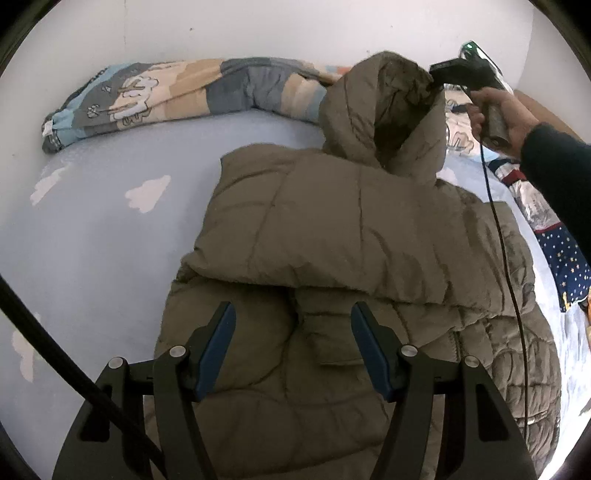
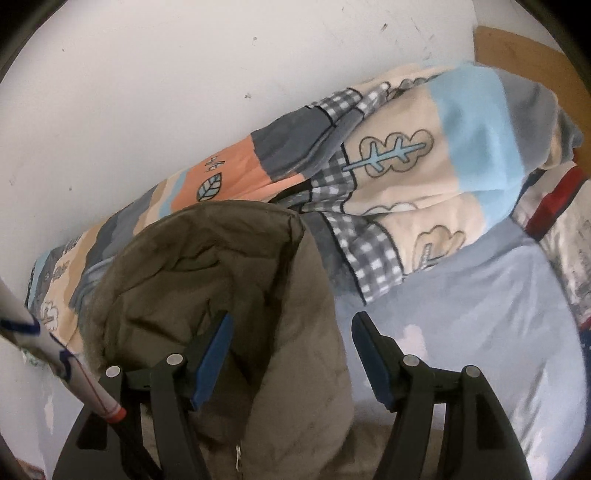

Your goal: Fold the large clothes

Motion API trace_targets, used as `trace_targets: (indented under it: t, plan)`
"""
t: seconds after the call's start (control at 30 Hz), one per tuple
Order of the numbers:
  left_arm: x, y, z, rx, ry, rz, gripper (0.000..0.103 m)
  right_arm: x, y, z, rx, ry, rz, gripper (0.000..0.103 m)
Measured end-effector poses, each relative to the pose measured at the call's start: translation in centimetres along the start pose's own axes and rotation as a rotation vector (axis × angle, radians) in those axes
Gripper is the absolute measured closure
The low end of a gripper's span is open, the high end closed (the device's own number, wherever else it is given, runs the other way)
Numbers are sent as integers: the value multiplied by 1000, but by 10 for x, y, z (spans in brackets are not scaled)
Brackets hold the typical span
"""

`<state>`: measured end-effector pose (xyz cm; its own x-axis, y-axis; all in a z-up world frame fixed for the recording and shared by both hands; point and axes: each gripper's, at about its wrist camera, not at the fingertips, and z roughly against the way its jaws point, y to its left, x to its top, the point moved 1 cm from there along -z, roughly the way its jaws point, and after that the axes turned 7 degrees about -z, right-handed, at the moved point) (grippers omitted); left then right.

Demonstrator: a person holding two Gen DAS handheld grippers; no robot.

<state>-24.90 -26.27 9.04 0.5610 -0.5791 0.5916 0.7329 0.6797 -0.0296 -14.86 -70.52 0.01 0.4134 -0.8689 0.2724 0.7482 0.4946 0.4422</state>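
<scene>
Olive puffer jacket (image 1: 332, 236) (hood (image 2: 207, 266) raised) lies on the bed (image 1: 92, 221).

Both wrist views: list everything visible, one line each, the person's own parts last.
puffer jacket: one, olive-brown, partly folded on the bed, hood raised.
bed sheet: one, pale blue with white clouds, under the jacket.
patchwork blanket: one, beige, grey, blue and orange, bunched along the wall.
star-print fabric: one, navy, at the bed's right edge.
wall: white, behind the bed.
left gripper: one, black, blue fingers, open above the jacket.
right gripper: one, black, open, hood edge between its fingers.
hand: one, dark sleeve, holding the right gripper.
</scene>
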Motion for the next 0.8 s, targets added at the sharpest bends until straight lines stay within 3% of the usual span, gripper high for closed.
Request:
trace_targets:
  t: [0.07,0.1,0.23,0.47,0.73,0.8]
  plan:
    - [-1,-3,-5,-1,11,-15,39,1,5,-11,-34,3,29,60]
    - [-1,-4,-5,-3,13,-20,39,0,7,-18,-93,14,61,92]
    - [0,-10,0,-2,-1,-30,39,-11,3,-6,-158,-20,105,94]
    - [7,-11,24,-52,-47,8,39,-43,-3,86,-79,-113,155,95]
    - [39,3,45,-219,-71,140,38,-114,-4,186,15,-154,239,96]
    - [48,10,48,-267,-90,189,31,-131,-4,198,30,-155,252,96]
